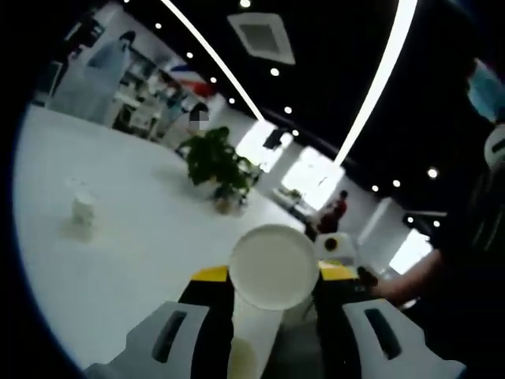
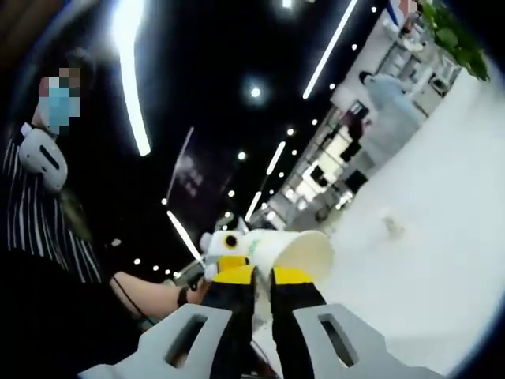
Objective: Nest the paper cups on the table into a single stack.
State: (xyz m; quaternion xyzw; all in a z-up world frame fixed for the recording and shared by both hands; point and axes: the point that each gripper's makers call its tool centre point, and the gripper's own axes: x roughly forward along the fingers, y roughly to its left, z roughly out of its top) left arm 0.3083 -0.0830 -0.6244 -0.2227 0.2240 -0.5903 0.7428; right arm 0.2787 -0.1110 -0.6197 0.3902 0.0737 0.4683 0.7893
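White and wide, the round tabletop (image 1: 142,237) sits under a dark ceiling with long strip lights.

In the left gripper view, the left gripper (image 1: 272,316) has its black, yellow-tipped jaws clamped on the sides of a white paper cup (image 1: 272,268). The cup's open mouth faces the camera and its inside looks empty. A second pale rim just below it, between the jaws, may be another cup, but I cannot tell.

In the right gripper view, that same cup (image 2: 288,251) lies tilted on its side with its mouth to the right, just beyond the right gripper (image 2: 254,284). That gripper's jaws stand close together, with only a narrow gap and nothing visibly held.

Farther off on the table stand a small white paper cup (image 1: 83,209) and a green potted plant (image 1: 217,162). A person in a striped top (image 2: 35,221) stands close by.
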